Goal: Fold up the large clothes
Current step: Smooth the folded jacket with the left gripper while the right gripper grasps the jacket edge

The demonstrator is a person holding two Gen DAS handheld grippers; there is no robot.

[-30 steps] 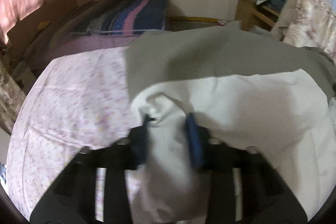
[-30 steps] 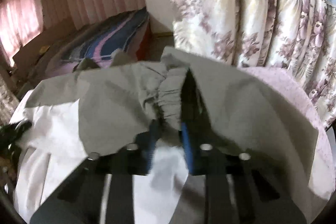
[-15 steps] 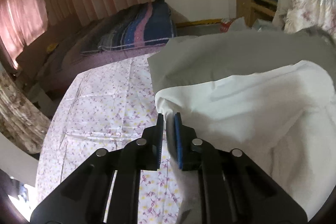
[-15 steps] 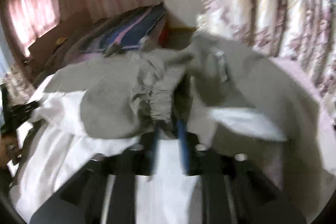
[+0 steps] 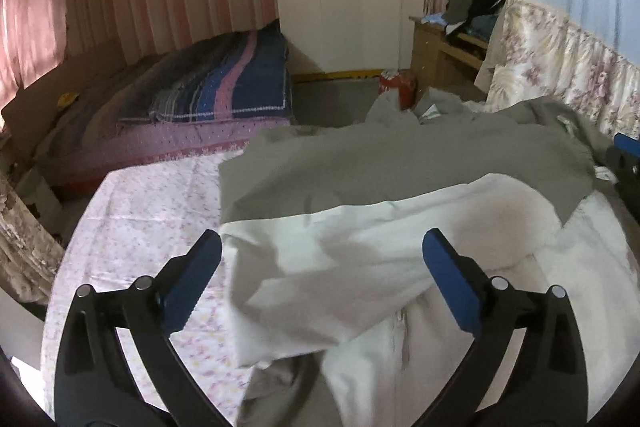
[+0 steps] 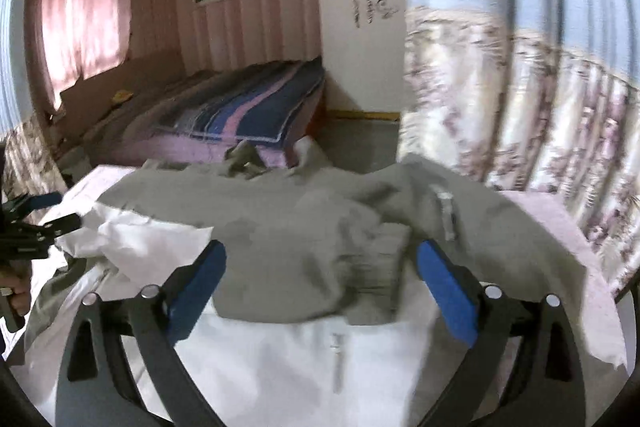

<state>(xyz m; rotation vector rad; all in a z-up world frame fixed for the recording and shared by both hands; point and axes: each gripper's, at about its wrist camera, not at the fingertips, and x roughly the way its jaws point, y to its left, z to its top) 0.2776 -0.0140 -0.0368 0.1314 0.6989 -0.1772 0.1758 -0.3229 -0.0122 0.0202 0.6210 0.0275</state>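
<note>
Left gripper (image 5: 320, 259): jaws opening, now spread wide over the jacket (image 5: 400, 179), nothing between the blue pads; a second ago clamped on the jacket's white edge. Right gripper (image 6: 320, 263): jaws also opening, wide and empty, hanging over the grey folded part; a moment earlier pinched on a gathered grey hem. Both releases together, so fold judged as just laid down and let go.

Jacket, grey outside and white lining, spread across the flowered bedsheet (image 5: 152, 211), grey half doubled over onto the white. White flap (image 5: 320, 287) turned back at the jacket's near left corner, loose and slightly puffed. Zipper (image 6: 337, 359) running down the white panel at the jacket's near edge.

Likely meaning: one fold done, garment still broad and rumpled. Probably next: fresh grip on the jacket's edges for another fold.
</note>
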